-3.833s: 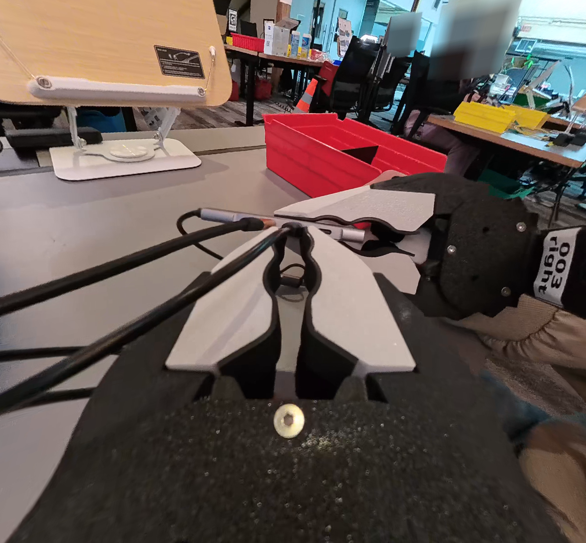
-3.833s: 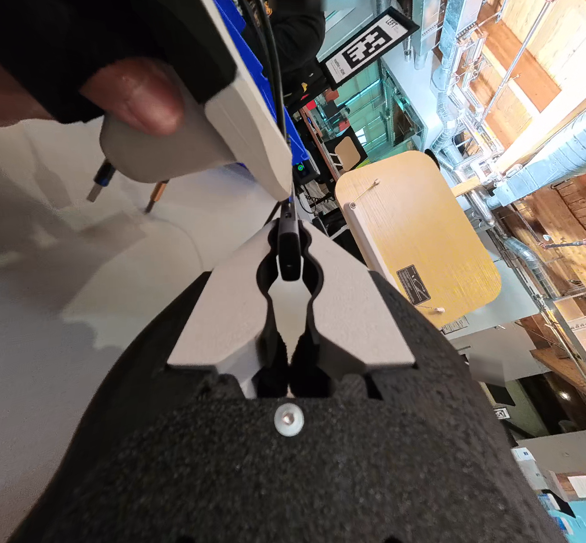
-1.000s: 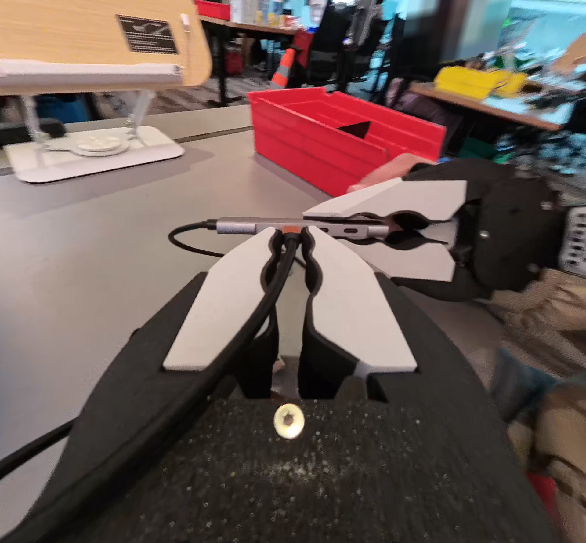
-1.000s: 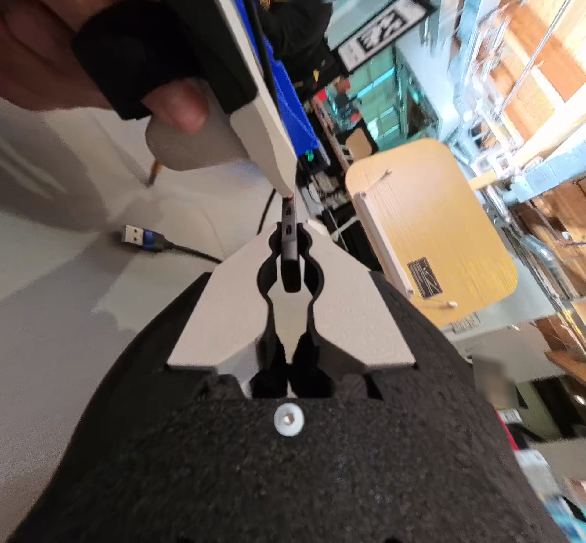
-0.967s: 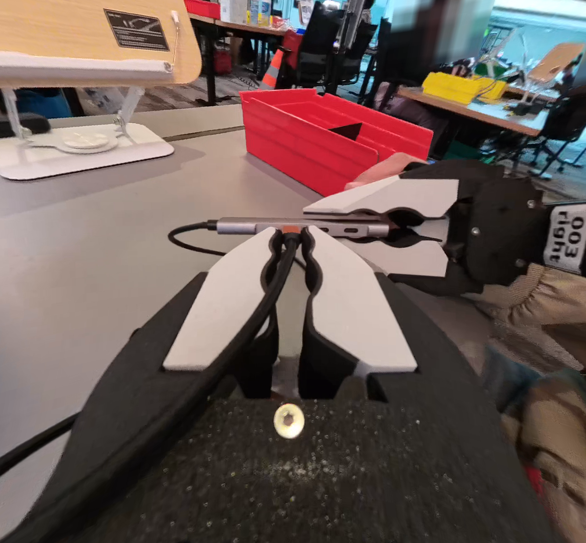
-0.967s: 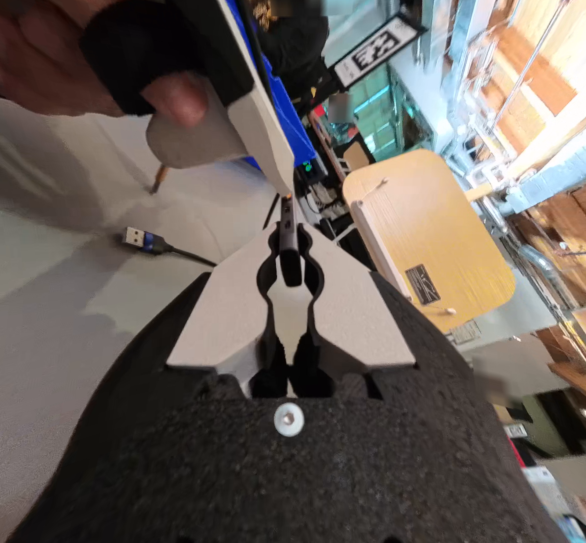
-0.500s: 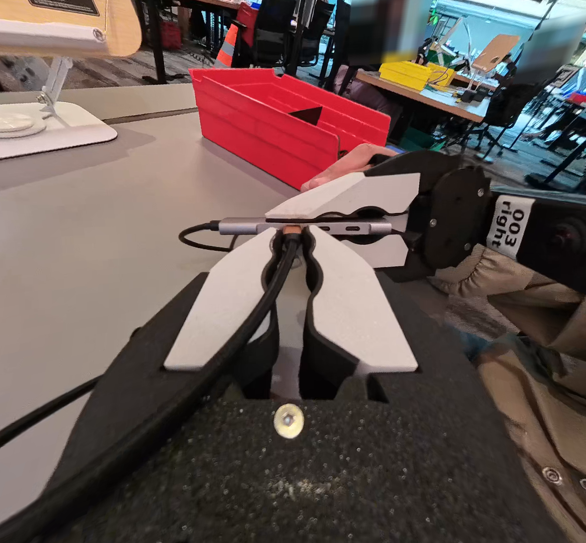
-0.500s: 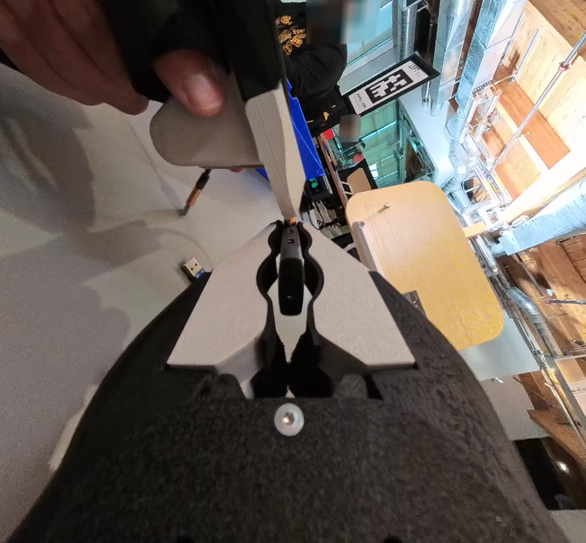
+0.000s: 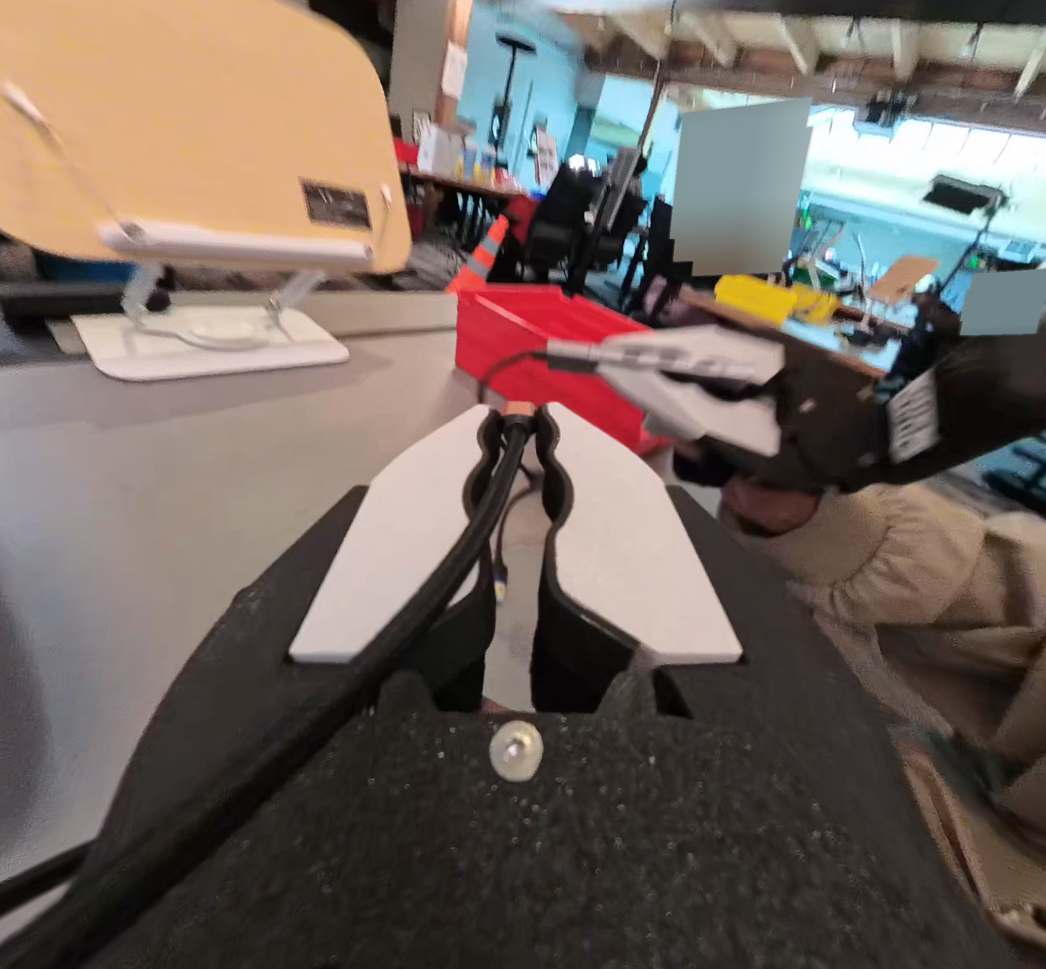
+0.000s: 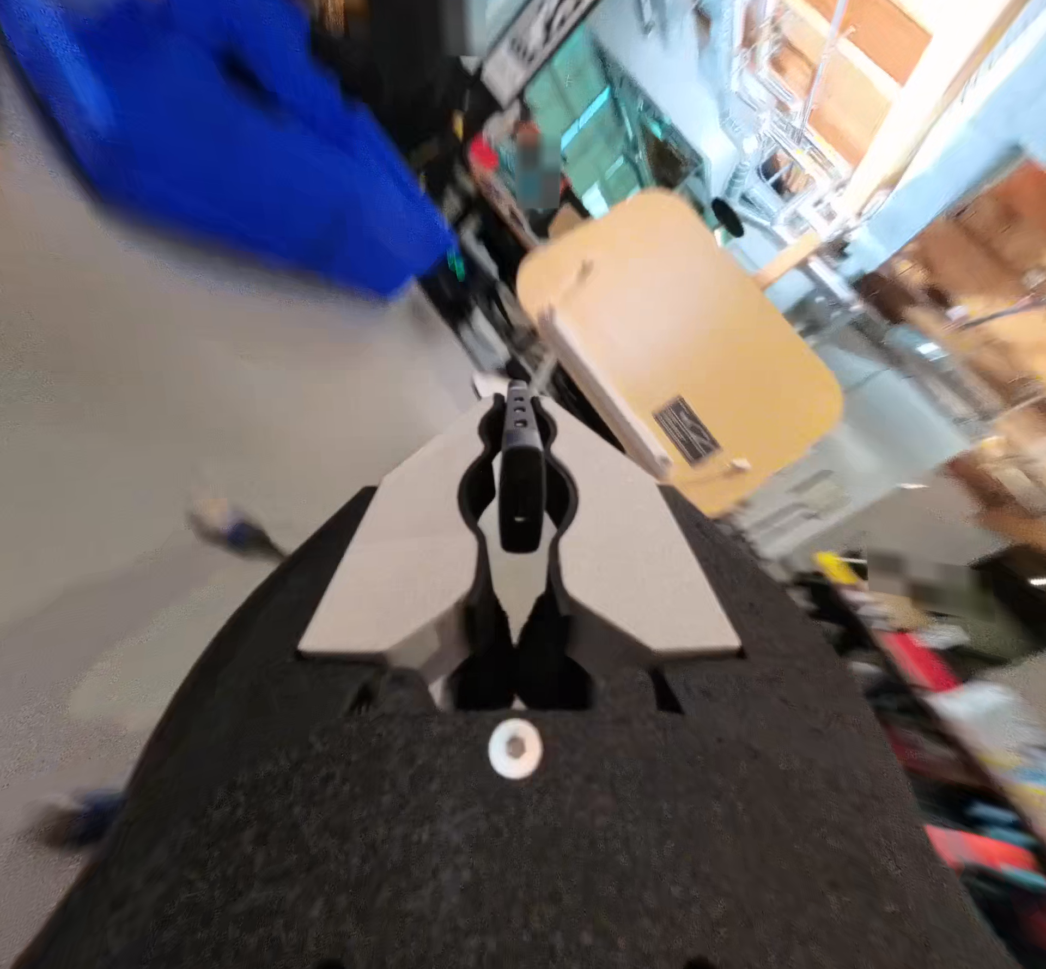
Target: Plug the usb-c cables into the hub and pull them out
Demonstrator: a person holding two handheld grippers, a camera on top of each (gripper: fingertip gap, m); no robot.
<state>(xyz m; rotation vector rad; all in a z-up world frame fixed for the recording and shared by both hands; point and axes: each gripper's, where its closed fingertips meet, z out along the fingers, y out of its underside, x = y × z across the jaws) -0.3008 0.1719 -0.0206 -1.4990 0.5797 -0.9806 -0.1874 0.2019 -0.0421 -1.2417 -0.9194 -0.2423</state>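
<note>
In the left wrist view my left gripper (image 9: 516, 421) is shut on a black cable (image 9: 481, 517), with its orange usb-c plug (image 9: 518, 408) sticking out at the tips. The plug is free, apart from the grey hub (image 9: 566, 360). My right gripper (image 9: 608, 361) holds the hub in the air, up and to the right of the plug. In the blurred right wrist view the right gripper (image 10: 518, 404) is shut on the dark hub (image 10: 519, 477), edge-on between the fingers. The hub's own thin black lead (image 9: 495, 375) loops down from its left end.
A red bin (image 9: 526, 336) stands behind the grippers on the grey table (image 9: 170, 460). A wooden stand on a white base (image 9: 198, 149) is at the back left, also in the right wrist view (image 10: 679, 330). A blue bin (image 10: 226, 138) and a loose usb plug (image 10: 226, 525) show there.
The orange plug has come out of the hub. The right gripper has carried the hub up and to the right, away from the left gripper. The right wrist view is now motion-blurred.
</note>
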